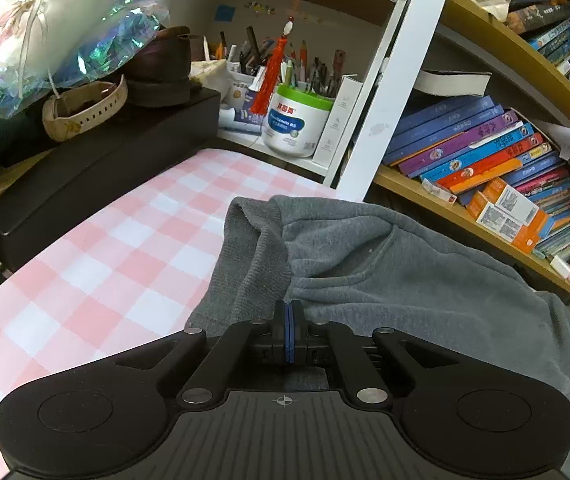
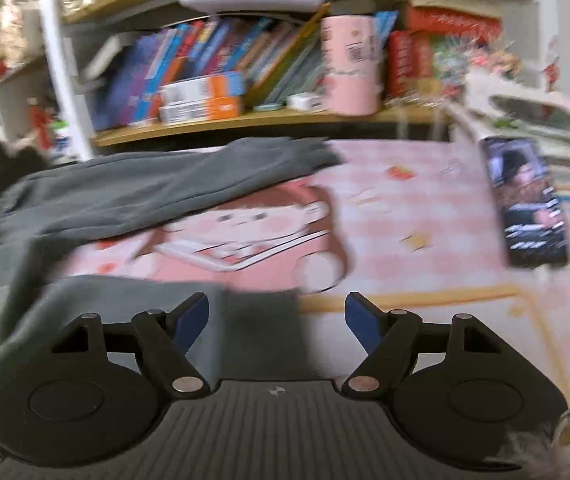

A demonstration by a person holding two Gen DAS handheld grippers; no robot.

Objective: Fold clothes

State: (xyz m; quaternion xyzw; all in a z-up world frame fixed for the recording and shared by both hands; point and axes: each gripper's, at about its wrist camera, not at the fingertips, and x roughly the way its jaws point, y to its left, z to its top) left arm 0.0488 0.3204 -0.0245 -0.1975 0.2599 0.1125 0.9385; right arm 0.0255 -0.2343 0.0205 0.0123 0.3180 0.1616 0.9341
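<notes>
A grey fleece garment (image 1: 385, 264) lies on the pink checked table cover (image 1: 117, 248), its ribbed waistband end toward the far left. My left gripper (image 1: 289, 320) is shut, its blue pads pressed together at the garment's near edge; whether cloth is pinched between them I cannot tell. In the right wrist view the same grey garment (image 2: 133, 192) stretches across the left, with a folded end (image 2: 245, 320) lying between the fingers of my right gripper (image 2: 277, 312). The right gripper is open and holds nothing. This view is blurred.
A black box (image 1: 97, 168) stands at the table's left, with a bag and shoes on it. A white tub (image 1: 297, 124) of pens and a bookshelf (image 1: 485, 160) stand behind. A phone (image 2: 525, 200) lies at the right on the cover.
</notes>
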